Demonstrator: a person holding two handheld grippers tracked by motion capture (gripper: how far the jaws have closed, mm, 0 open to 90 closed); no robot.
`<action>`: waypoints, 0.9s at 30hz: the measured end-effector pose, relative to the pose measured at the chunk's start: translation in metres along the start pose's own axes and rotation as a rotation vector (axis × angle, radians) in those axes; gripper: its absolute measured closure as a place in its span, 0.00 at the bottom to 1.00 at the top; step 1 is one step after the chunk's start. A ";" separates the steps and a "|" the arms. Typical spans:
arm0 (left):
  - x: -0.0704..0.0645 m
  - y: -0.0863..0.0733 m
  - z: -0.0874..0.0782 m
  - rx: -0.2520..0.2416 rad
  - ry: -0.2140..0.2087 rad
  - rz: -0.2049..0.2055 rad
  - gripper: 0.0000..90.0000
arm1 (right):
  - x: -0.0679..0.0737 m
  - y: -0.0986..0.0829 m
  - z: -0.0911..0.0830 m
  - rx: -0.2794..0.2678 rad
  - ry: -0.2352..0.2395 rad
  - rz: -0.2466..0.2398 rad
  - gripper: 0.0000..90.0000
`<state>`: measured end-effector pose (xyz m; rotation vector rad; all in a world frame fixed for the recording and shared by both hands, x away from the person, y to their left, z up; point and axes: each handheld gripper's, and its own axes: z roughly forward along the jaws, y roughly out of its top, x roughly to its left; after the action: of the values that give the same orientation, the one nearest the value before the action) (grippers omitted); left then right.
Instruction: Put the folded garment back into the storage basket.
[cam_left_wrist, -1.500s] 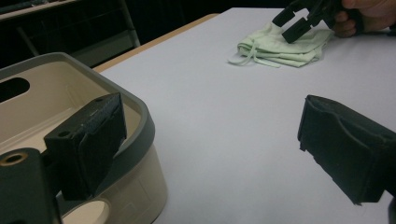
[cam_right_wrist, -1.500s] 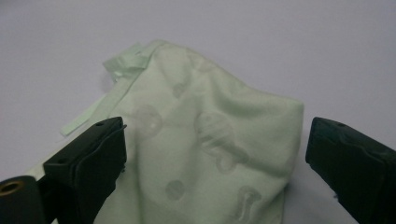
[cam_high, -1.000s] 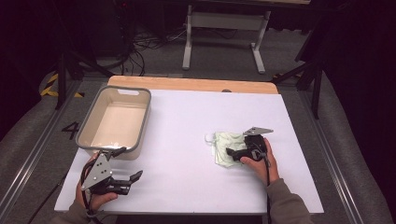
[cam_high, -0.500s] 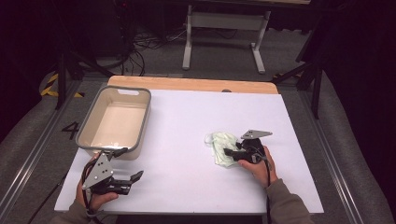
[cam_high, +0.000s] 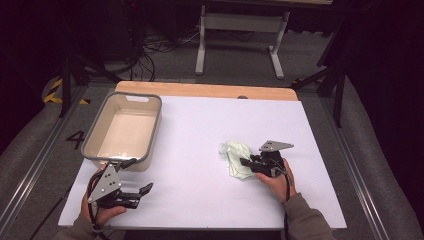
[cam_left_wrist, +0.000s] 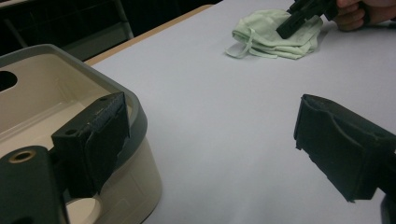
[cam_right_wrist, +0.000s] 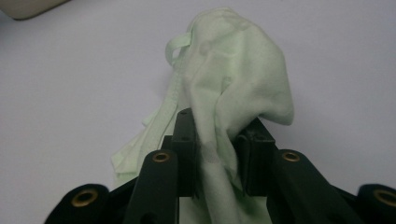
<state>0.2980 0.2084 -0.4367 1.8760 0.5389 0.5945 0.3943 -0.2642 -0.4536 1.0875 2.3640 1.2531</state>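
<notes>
the right gripper (cam_high: 246, 163) pinches a fold of the green cloth (cam_high: 236, 156), which lies right of centre on the table (cam_high: 200, 130). the left gripper (cam_high: 141, 192) hangs open near the tub (cam_high: 154, 131). grasp done; lifting and carrying remain, likely to the tub.
</notes>
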 end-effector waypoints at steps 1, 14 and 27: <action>0.000 0.000 0.000 -0.003 0.001 -0.009 0.13 | 0.000 0.000 0.000 0.000 0.000 0.000 0.80; 0.000 0.001 -0.001 -0.006 0.004 0.006 0.13 | 0.002 0.002 -0.017 -0.106 -0.011 -0.008 0.80; 0.000 0.001 -0.002 -0.005 0.003 0.009 0.13 | 0.004 0.005 -0.026 -0.164 -0.031 -0.022 0.80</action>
<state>0.2970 0.2091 -0.4354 1.8738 0.5311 0.6044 0.3803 -0.2750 -0.4341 1.0195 2.2007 1.3844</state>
